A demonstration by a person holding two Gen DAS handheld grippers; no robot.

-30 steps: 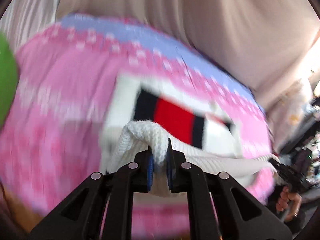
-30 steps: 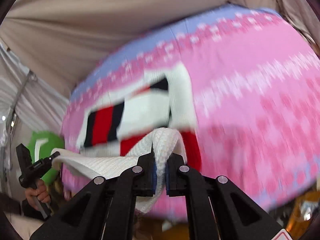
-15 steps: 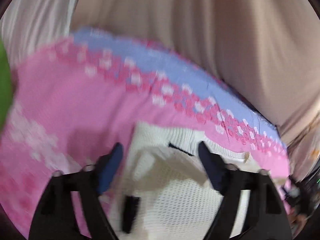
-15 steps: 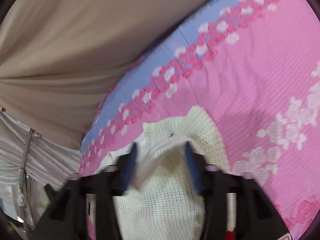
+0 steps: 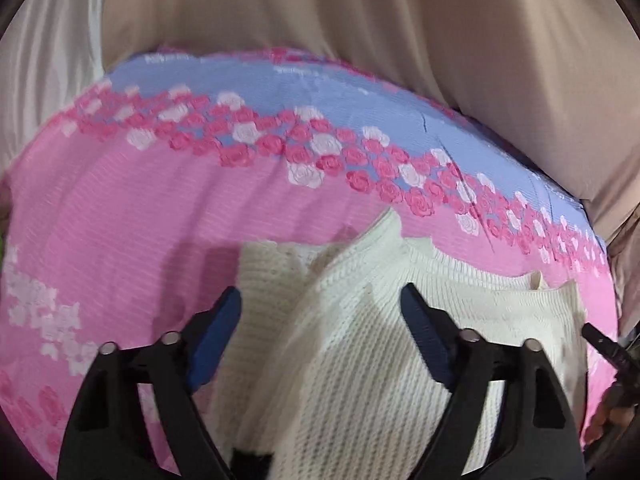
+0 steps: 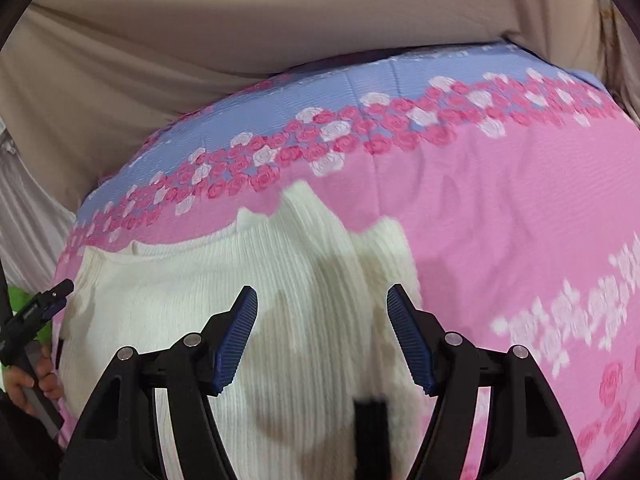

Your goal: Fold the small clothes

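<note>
A white knitted garment lies folded over on the pink flowered bedcover. It also shows in the right wrist view. A dark stripe of it peeks out near the bottom. My left gripper is open and empty, just above the garment's left part. My right gripper is open and empty, just above the garment's right part. The left gripper also shows at the left edge of the right wrist view, and the right gripper at the right edge of the left wrist view.
The bedcover has a blue band with pink and white roses along its far edge. Beige drapes hang close behind the bed. A green object shows at the left.
Both grippers were shut on the garment's white edge and carried it forward over the striped part. They have let go and now stand open above the folded garment.
</note>
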